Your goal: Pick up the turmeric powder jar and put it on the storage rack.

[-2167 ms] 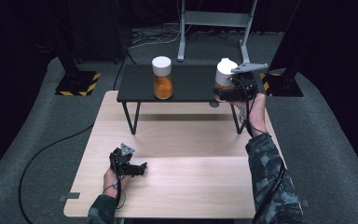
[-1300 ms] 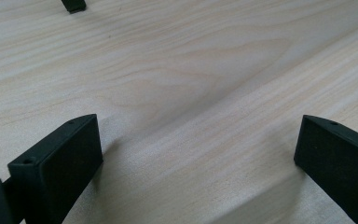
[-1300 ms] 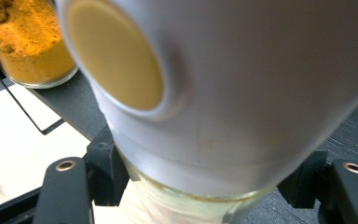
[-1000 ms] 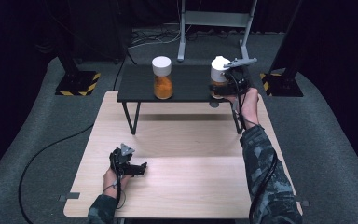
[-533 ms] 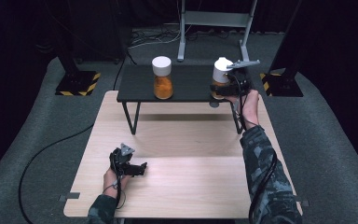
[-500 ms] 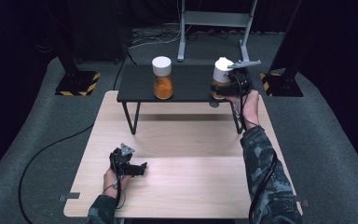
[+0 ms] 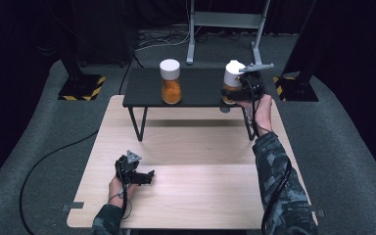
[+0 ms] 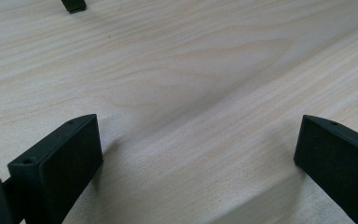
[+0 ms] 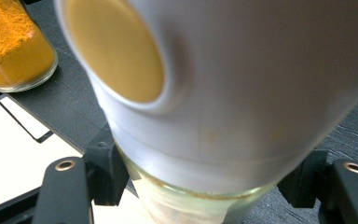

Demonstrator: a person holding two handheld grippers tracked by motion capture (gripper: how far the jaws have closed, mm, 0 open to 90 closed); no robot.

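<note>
Right now my right gripper (image 7: 235,90) pinches the white-capped jar (image 9: 242,93) low on its glass, cap leaning above the fingers, over the black shelf (image 7: 196,90). My left gripper (image 7: 144,177) rests spread on the table (image 7: 200,196), spare.

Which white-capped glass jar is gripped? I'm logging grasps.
The right-hand white-capped glass jar on the black shelf, clamped by the right gripper; the orange-filled jar stands free.

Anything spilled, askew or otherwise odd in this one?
The jar in the right gripper is tilted, its white cap leaning toward the second jar, which stands upright on the black shelf. No powder lies on the shelf or the wooden table. The left gripper rests open on the table.
</note>
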